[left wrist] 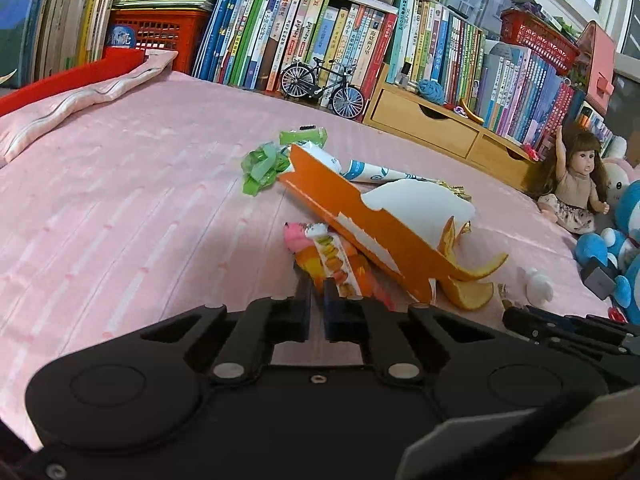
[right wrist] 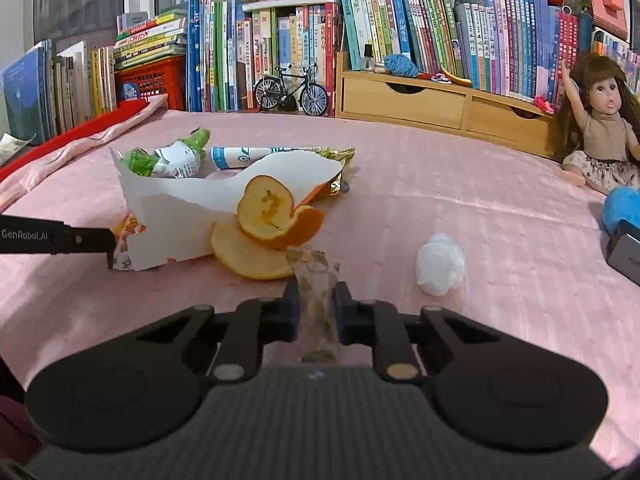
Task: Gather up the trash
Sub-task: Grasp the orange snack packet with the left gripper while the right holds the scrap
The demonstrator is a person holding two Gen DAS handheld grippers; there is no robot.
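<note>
On the pink bed lies a heap of trash: a torn orange carton (left wrist: 360, 220) (right wrist: 180, 208), orange peel (left wrist: 468, 284) (right wrist: 264, 216), green wrappers (left wrist: 264, 164) (right wrist: 168, 156), a blue-and-white wrapper (left wrist: 372, 172) and a white tissue ball (left wrist: 538, 286) (right wrist: 440, 264). My left gripper (left wrist: 318, 280) is shut on the near end of a pink-and-orange snack wrapper (left wrist: 332, 256) that lies under the carton. In the right wrist view its tip (right wrist: 110, 248) meets that wrapper at the carton's left corner. My right gripper (right wrist: 316, 284) is shut on a clear, brownish wrapper (right wrist: 316, 296) beside the peel.
A row of books (right wrist: 280, 52) and a model bicycle (right wrist: 290, 90) line the far edge. A wooden drawer unit (right wrist: 440, 104) stands at the back right. A doll (right wrist: 600, 120) and blue plush toys (left wrist: 624, 240) sit at the right, a pink pillow (left wrist: 72, 104) at the left.
</note>
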